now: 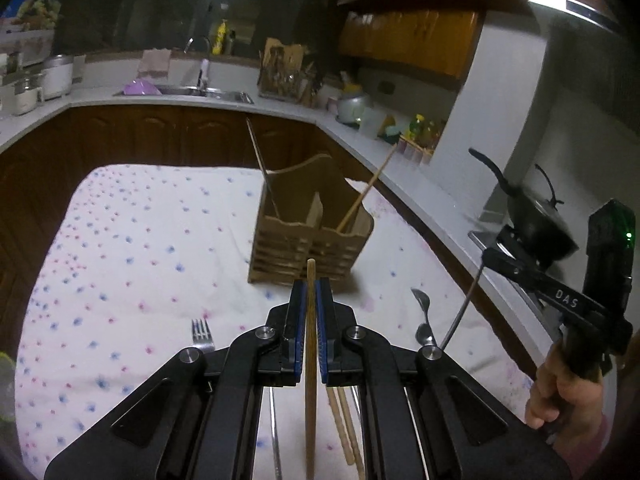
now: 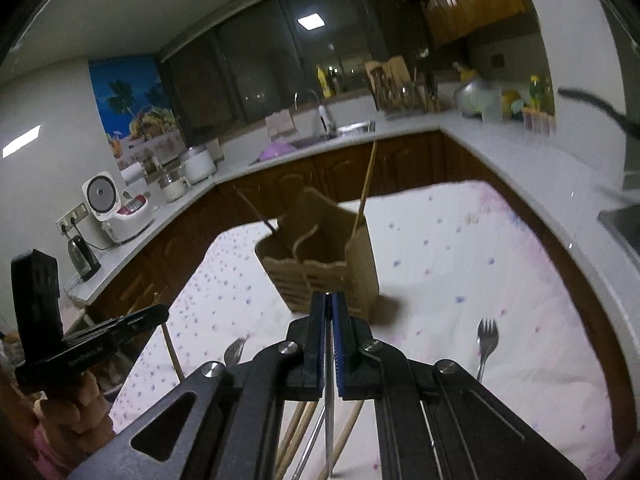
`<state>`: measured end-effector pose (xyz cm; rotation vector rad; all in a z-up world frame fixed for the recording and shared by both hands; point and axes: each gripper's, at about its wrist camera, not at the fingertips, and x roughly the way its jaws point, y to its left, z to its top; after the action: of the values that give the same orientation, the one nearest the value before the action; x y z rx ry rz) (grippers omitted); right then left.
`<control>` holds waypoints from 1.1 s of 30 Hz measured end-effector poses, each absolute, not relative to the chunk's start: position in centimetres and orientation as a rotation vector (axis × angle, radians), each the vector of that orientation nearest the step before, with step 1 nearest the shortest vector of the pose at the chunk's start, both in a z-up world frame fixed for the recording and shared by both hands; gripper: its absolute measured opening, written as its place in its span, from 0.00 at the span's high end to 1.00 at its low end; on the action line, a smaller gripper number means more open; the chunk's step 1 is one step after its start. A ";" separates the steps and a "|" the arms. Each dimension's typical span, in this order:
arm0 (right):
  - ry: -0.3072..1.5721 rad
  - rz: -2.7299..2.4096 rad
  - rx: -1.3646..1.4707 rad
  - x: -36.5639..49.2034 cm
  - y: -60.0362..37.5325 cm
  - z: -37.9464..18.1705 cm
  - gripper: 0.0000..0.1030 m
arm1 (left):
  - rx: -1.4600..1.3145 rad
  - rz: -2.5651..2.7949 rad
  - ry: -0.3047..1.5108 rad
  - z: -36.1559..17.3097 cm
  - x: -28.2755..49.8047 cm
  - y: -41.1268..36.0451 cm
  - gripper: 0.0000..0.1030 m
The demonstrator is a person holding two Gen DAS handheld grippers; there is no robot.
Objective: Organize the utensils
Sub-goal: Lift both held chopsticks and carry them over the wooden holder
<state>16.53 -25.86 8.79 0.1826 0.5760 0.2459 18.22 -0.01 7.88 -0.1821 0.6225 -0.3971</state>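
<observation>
A wooden utensil holder [image 1: 310, 232] stands on the dotted cloth, also in the right wrist view [image 2: 320, 264]. It holds a dark metal chopstick [image 1: 262, 168] in its left slot and a wooden chopstick [image 1: 366, 192] in its right slot. My left gripper [image 1: 311, 288] is shut on a wooden chopstick [image 1: 310, 360], held upright just in front of the holder. My right gripper [image 2: 329, 300] is shut on a thin metal chopstick [image 2: 329, 400], also near the holder. Wooden chopsticks [image 1: 346, 428] lie on the cloth below the grippers.
A fork [image 1: 202, 336] lies left of my left gripper and spoons [image 1: 423, 312] lie to its right. In the right wrist view a fork [image 2: 486, 344] lies to the right and another [image 2: 234, 350] to the left. Kitchen counters surround the table; a wok [image 1: 536, 216] sits at the right.
</observation>
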 end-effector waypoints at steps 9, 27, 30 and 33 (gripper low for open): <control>0.527 0.250 0.188 16.3 -25.9 10.3 0.96 | -0.238 -0.356 0.534 9.4 17.5 2.1 0.96; 0.419 0.250 0.171 18.2 -25.5 12.5 0.96 | -0.230 -0.291 0.241 14.5 17.6 2.7 0.96; 0.398 0.248 0.169 18.9 -25.5 13.1 0.96 | -0.220 -0.287 0.207 15.2 18.2 2.5 0.96; 0.374 0.245 0.184 19.6 -25.8 13.7 0.96 | -0.215 -0.287 0.182 15.7 19.1 2.3 0.96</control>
<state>19.55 -25.81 13.68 0.1837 0.3737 0.2450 19.12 2.31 15.71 -0.2146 0.1816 -0.2872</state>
